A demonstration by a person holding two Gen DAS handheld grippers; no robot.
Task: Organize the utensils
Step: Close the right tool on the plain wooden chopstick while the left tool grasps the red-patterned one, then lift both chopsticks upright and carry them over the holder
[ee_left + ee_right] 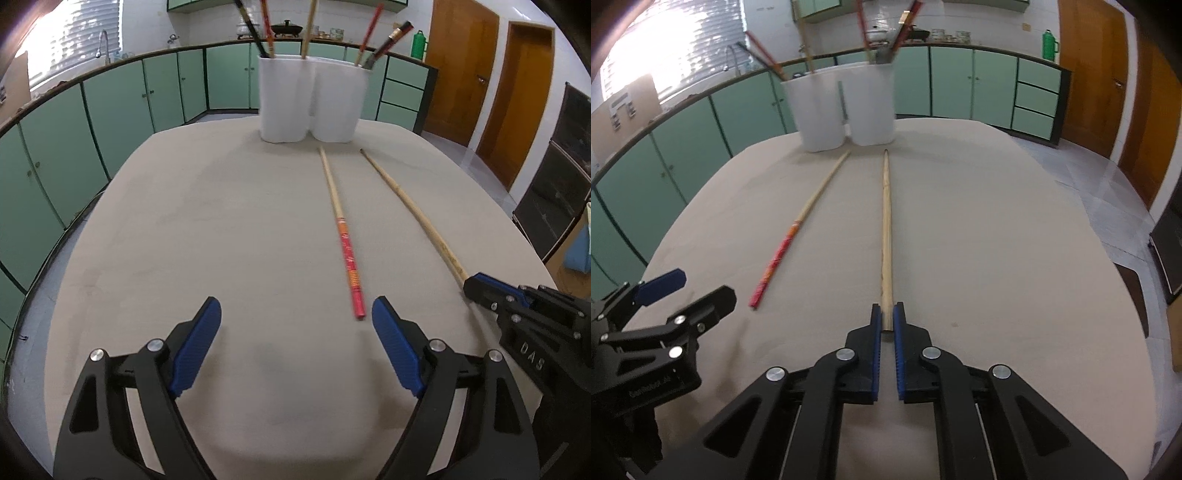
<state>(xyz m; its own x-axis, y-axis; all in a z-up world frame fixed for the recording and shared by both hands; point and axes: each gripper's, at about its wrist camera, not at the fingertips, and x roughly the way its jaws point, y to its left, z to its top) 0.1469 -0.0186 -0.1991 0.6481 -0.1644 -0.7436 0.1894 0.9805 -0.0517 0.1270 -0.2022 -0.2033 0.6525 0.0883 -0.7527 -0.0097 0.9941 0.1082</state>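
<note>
L gripper [295, 328]: fingers wide apart, nothing between; red-handled chopstick [345, 243] lies on table [184, 240], near end just inside R pad. Shift slightly R to centre stick before closing, grip near red end.

R gripper [885, 325]: fingers clamped on near end of plain wooden chopstick [886, 221], rest of stick pointing at white holder [846, 107] at far edge. Lift w/ tip raised first, keep grip firm, tilt upright, drop into cup w/o knocking sticks already inside.
</note>
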